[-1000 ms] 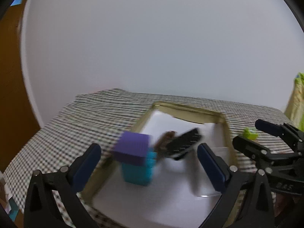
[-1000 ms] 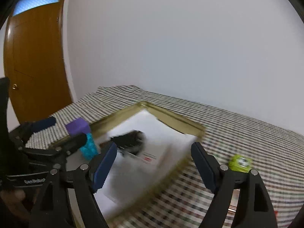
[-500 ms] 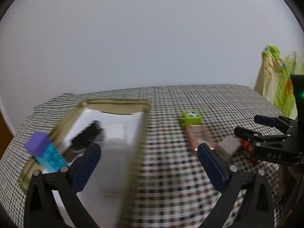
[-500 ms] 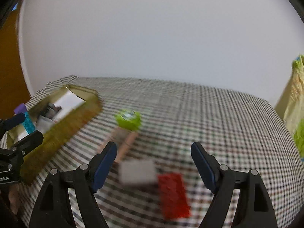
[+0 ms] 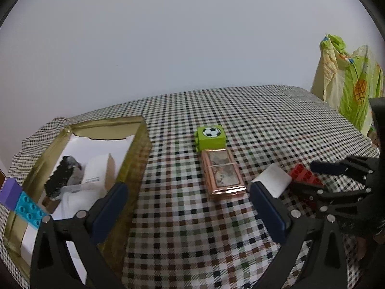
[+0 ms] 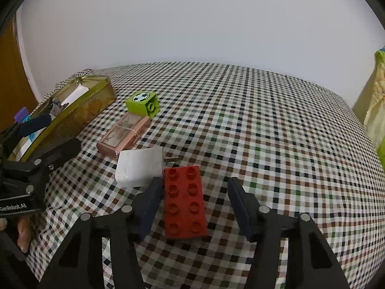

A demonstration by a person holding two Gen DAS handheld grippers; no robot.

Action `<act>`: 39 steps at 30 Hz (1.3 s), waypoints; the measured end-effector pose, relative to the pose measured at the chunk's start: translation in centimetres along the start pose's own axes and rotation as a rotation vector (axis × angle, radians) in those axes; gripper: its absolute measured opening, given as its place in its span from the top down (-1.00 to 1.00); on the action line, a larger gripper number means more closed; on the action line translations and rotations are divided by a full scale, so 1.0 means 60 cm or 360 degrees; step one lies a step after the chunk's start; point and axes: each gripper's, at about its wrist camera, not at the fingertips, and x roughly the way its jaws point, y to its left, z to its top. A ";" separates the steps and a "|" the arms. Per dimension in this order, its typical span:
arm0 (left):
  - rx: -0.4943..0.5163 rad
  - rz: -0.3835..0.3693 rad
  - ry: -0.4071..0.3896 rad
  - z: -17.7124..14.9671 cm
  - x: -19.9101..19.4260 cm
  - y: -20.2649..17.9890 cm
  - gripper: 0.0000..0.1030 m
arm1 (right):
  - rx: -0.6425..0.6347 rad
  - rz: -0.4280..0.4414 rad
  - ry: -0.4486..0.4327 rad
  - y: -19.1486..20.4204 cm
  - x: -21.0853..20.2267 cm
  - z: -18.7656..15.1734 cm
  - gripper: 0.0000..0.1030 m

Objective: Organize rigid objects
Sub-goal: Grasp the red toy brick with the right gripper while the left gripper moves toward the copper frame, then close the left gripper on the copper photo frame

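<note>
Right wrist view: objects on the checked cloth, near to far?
Flat red eight-stud building brick → white rectangular charger block → rose-gold rectangular compact case → lime-green cube brick with a football print. The gold tin tray runs alongside at left, so unranked.

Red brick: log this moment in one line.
right gripper open, straddling red brick on cloth | left gripper open, empty | white block beside brick | tin holds earlier items

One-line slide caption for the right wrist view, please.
Open right gripper straddles a red brick on the checked tablecloth, beside a white adapter.
</note>
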 end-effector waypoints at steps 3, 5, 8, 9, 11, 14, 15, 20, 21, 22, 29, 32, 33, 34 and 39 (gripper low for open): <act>-0.0001 -0.0011 0.0027 0.001 0.007 -0.001 -0.99 | -0.0039 -0.0003 0.0067 0.009 0.011 0.004 0.26; 0.0004 -0.0026 0.0041 0.004 0.011 -0.005 -0.99 | -0.0040 -0.0022 0.0061 0.008 0.006 0.008 0.34; 0.0012 -0.0048 0.0058 0.004 0.017 -0.008 -0.90 | 0.0012 -0.0063 0.0050 -0.001 -0.002 0.017 0.34; 0.0013 -0.0052 0.0065 0.003 0.019 -0.007 -0.87 | 0.0027 -0.0084 0.0035 -0.005 -0.006 0.019 0.34; 0.0004 -0.0067 0.0069 0.001 0.018 -0.002 -0.86 | 0.0055 -0.0102 0.0014 -0.008 -0.012 0.021 0.34; 0.0005 -0.0072 0.0063 0.001 0.017 -0.006 -0.83 | 0.0086 -0.0098 0.0012 -0.016 -0.020 0.026 0.34; 0.0025 -0.0072 0.0065 0.002 0.019 -0.012 -0.78 | 0.0088 -0.0094 0.0009 -0.018 -0.022 0.024 0.34; -0.0011 -0.0136 0.0098 0.005 0.015 -0.009 -0.45 | 0.0077 -0.0082 0.0003 -0.021 -0.029 0.020 0.34; -0.0025 -0.0138 0.0078 0.007 0.005 0.000 -0.45 | 0.0081 -0.0078 0.0001 -0.022 -0.032 0.019 0.34; -0.0029 -0.0138 0.0057 0.009 -0.005 0.008 -0.46 | 0.0090 -0.0071 -0.0006 -0.027 -0.034 0.019 0.34; -0.0146 -0.0115 -0.0042 0.041 -0.048 0.070 -0.70 | 0.0093 -0.0074 -0.0021 -0.028 -0.030 0.020 0.34; -0.0228 -0.0119 -0.0040 0.051 -0.048 0.088 -0.70 | 0.0110 -0.0066 -0.0019 -0.037 -0.028 0.021 0.34; -0.0234 -0.0115 -0.0037 0.052 -0.047 0.089 -0.70 | 0.0118 -0.0063 -0.0019 -0.039 -0.024 0.022 0.34; -0.0238 -0.0117 -0.0032 0.053 -0.045 0.089 -0.70 | 0.0125 -0.0060 -0.0017 -0.039 -0.022 0.022 0.34; -0.0205 -0.0127 -0.0011 0.042 -0.040 0.071 -0.70 | 0.0126 -0.0064 -0.0013 -0.033 -0.016 0.020 0.34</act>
